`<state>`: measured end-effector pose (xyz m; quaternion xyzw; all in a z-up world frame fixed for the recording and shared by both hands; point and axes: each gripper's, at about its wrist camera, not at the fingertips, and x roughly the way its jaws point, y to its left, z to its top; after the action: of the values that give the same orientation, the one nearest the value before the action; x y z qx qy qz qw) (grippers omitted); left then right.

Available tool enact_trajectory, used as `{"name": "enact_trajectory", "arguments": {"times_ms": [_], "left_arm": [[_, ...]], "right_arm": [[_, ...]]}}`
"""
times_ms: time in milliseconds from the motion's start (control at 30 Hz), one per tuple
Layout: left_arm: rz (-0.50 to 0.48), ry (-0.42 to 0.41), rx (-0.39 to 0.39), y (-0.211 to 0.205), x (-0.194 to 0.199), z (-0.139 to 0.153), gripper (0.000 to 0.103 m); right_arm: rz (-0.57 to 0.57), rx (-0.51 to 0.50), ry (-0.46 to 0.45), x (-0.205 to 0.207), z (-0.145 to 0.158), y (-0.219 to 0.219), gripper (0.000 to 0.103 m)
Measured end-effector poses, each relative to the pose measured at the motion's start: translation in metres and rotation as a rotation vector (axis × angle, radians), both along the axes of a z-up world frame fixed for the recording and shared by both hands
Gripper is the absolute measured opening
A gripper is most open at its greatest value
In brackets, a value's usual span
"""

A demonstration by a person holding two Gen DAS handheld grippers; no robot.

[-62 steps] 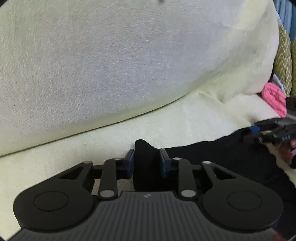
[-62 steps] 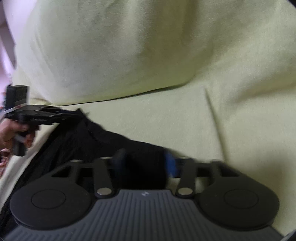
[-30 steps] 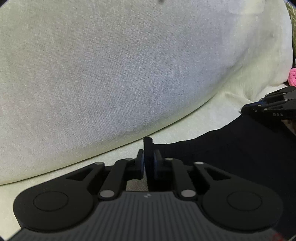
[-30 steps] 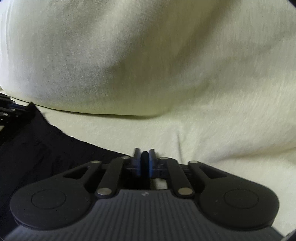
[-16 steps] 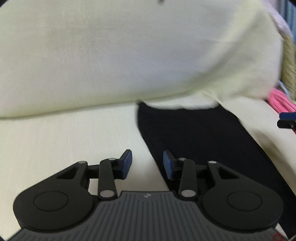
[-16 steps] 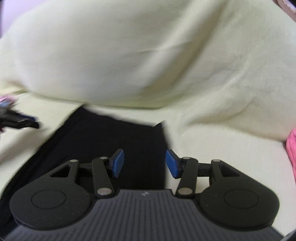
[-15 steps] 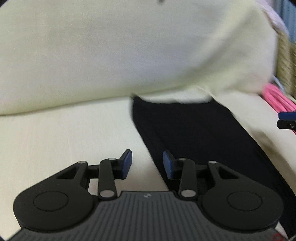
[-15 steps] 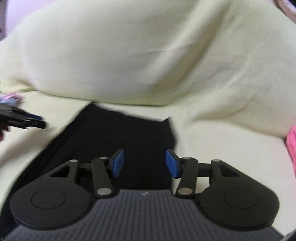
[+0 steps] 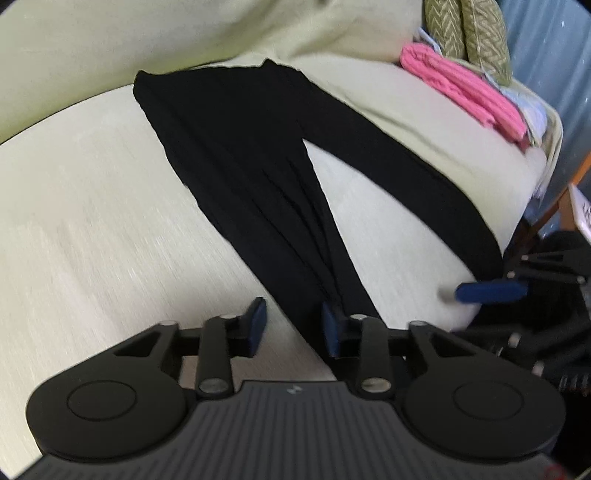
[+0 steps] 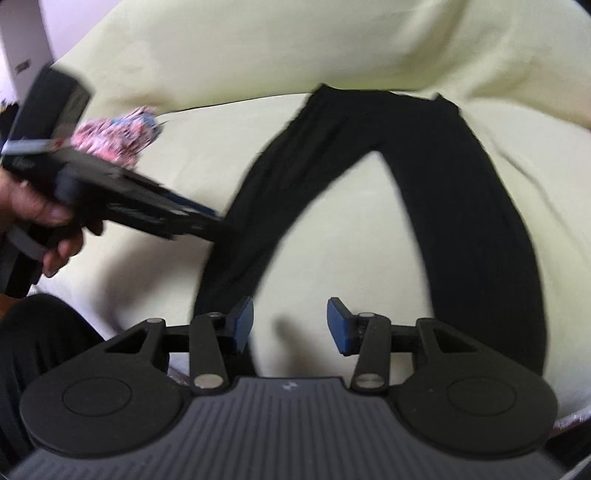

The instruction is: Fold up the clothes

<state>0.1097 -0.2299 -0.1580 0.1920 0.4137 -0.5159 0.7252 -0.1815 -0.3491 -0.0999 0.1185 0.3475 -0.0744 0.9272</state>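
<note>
Black trousers lie spread on the pale yellow-green sofa seat, waistband against the backrest, the two legs fanning toward the front edge; they also show in the right wrist view. My left gripper is open and empty at the lower end of the left leg, its right finger over the cloth. My right gripper is open and empty over bare seat between the two legs. The left gripper also shows in the right wrist view, held by a hand; the right gripper's blue pad shows in the left wrist view.
A folded pink garment and patterned cushions sit at the sofa's right end. A pink floral cloth lies at the left end. The sofa backrest rises behind. The seat's front edge drops off at right.
Both grippers have let go of the trousers' waistband, opened, and pulled back from the backrest toward the leg ends. The trousers now lie flat with legs spread.
</note>
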Motion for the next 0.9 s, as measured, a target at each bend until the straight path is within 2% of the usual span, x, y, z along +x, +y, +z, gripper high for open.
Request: {"name": "enact_trajectory", "arguments": {"times_ms": [100,167,200,333,400,533,600,700,767,800,833,867,900], "left_arm": [[0.002,-0.009,-0.006,0.002,-0.005,-0.002,0.029],[0.003,-0.015,-0.010,0.004,-0.009,-0.003,0.021],[0.003,-0.018,-0.012,0.004,-0.011,-0.003,0.020],[0.006,-0.030,-0.020,0.007,-0.018,-0.005,0.015],[0.008,-0.029,-0.026,0.007,-0.018,-0.006,0.015],[0.027,-0.014,-0.040,0.010,-0.017,-0.006,0.016],[0.042,-0.004,-0.039,0.011,-0.019,-0.005,0.023],[0.040,0.018,-0.035,0.009,-0.025,-0.005,0.036],[0.027,-0.004,-0.021,0.004,-0.032,-0.006,0.036],[0.020,-0.024,-0.012,0.001,-0.036,-0.007,0.034],[0.018,-0.044,-0.003,-0.002,-0.039,-0.007,0.034],[0.023,-0.056,0.004,-0.004,-0.040,-0.007,0.024],[0.029,-0.068,0.010,-0.006,-0.041,-0.007,0.003]], "right_arm": [[0.048,-0.080,-0.008,0.015,-0.001,0.027,0.038],[0.031,-0.075,0.005,0.012,-0.003,0.024,0.037],[0.021,-0.072,0.011,0.010,-0.004,0.023,0.036],[-0.016,-0.059,0.038,0.004,-0.009,0.016,0.001],[-0.035,-0.052,0.051,0.000,-0.011,0.013,0.000],[-0.115,-0.016,0.081,-0.013,-0.018,-0.008,0.000],[-0.176,-0.032,0.092,-0.021,-0.020,-0.019,0.000],[-0.197,-0.004,0.065,-0.035,-0.017,-0.024,0.011],[-0.136,0.019,0.026,-0.040,-0.013,-0.011,0.025],[-0.097,0.016,0.016,-0.039,-0.012,-0.003,0.036],[-0.053,-0.004,0.010,-0.035,-0.012,0.009,0.035],[-0.015,-0.032,0.009,-0.031,-0.012,0.019,0.035],[0.008,-0.065,0.016,-0.026,-0.015,0.029,0.035]]}}
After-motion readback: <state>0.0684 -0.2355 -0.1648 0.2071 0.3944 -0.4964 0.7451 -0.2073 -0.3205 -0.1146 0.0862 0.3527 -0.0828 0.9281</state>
